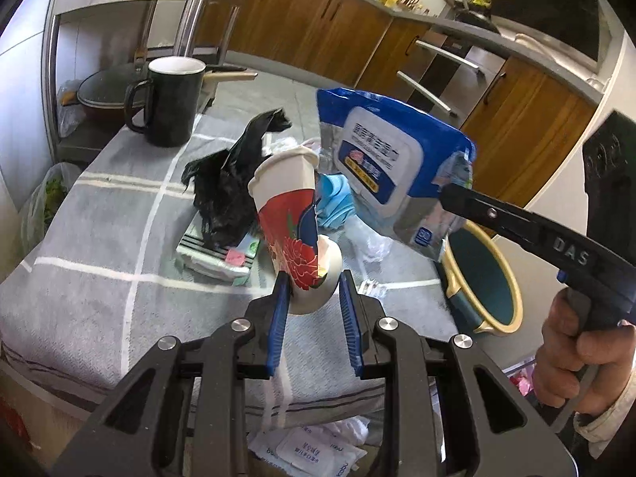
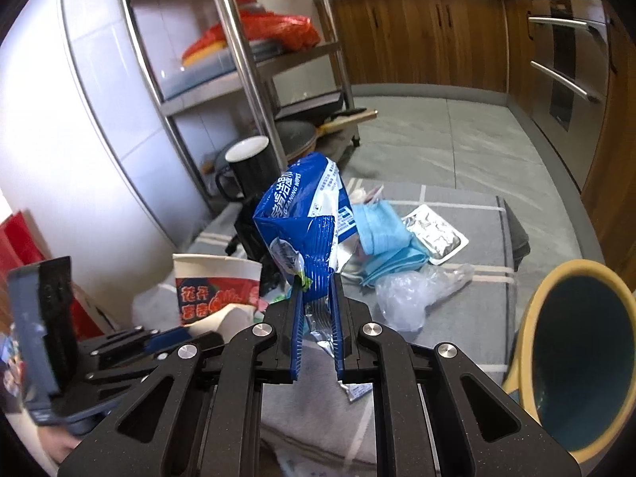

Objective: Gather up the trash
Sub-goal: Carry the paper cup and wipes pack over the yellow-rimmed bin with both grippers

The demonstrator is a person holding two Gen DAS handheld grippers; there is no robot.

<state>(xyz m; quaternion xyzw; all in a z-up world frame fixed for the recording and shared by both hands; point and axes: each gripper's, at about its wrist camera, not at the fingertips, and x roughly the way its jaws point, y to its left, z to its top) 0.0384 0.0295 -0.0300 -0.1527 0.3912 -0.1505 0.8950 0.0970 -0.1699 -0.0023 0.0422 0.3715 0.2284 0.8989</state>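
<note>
Carrying step: left gripper (image 1: pixel 312 292) clamped on paper cup (image 1: pixel 292 230), right gripper (image 2: pixel 316 306) on wipes pack (image 2: pixel 302 222); next, release over bin (image 2: pixel 572 361).

My left gripper (image 1: pixel 312 290): black linkage arms, silver pivot screws, blue ribbed pads (image 1: pixel 278 318). My right gripper (image 2: pixel 316 306): same build, raised "DAS" lettering along black body. Pale cuff (image 1: pixel 604 429) at my right wrist.
</note>
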